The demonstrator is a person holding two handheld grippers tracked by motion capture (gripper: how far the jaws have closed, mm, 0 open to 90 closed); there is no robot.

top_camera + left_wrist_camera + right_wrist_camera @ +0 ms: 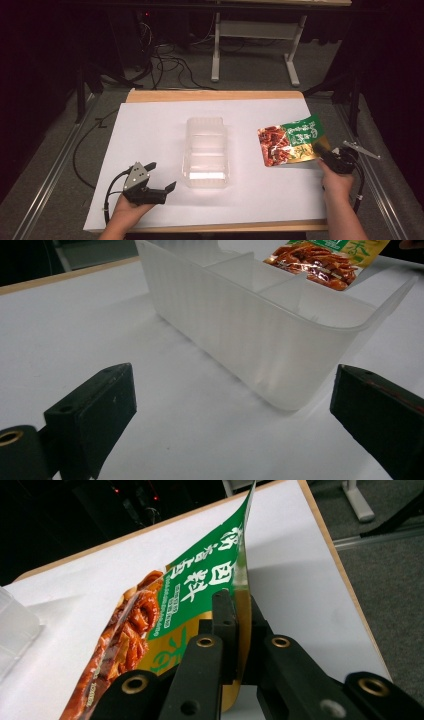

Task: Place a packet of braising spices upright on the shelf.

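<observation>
Right gripper (322, 152) pinches snack packet (290, 142) by gold edge, jaws pressed together on it, at right side of white table (150, 130). Packet tilts up off table, just right of clear plastic bin (205, 152) with 3 compartments. Left gripper (160, 177) rests near bin's near-left corner, jaws spread wide, nothing between.
</observation>
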